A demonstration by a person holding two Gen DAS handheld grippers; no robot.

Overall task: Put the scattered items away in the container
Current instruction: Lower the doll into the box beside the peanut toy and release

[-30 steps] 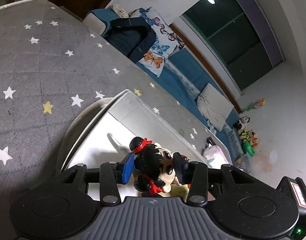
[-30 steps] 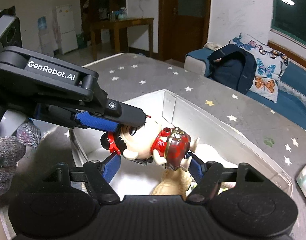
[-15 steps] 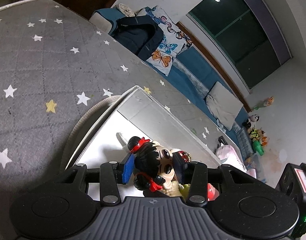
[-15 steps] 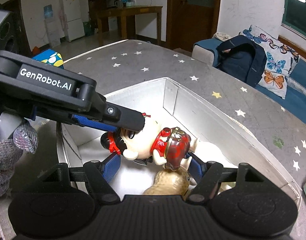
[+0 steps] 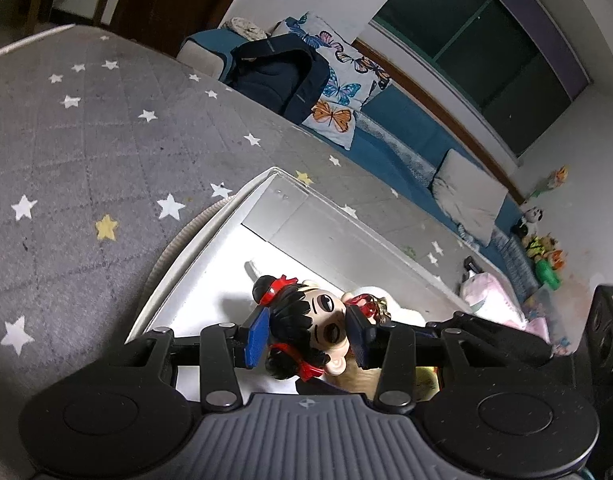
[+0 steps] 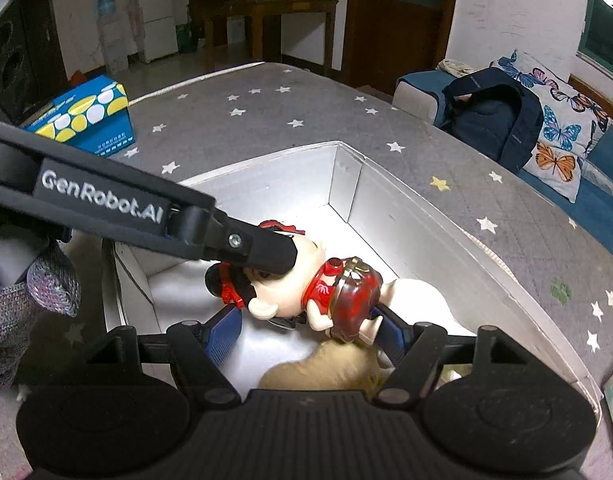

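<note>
A doll with black hair buns, red bows and a red outfit (image 5: 306,328) (image 6: 306,292) hangs over the open white box (image 5: 290,208) (image 6: 346,168). My left gripper (image 5: 306,332) is shut on the doll's head; its finger also shows from the left in the right wrist view (image 6: 250,246). My right gripper (image 6: 306,332) is wide open around the doll's body, its blue pads apart from it. A tan plush toy (image 6: 334,368) and a white soft item (image 6: 422,296) lie inside the box under the doll.
The box sits on a grey star-patterned mattress (image 5: 86,152) (image 6: 266,120). A blue tissue box (image 6: 86,120) stands at its far left. A dark backpack (image 6: 490,120) and butterfly pillow (image 6: 562,136) lie on the blue couch beyond. A pink bag (image 5: 490,300) lies to the right.
Both grippers have moved lower toward the box with the doll; the box interior and the tan plush look nearer. The left grip on the doll's head is unchanged.
</note>
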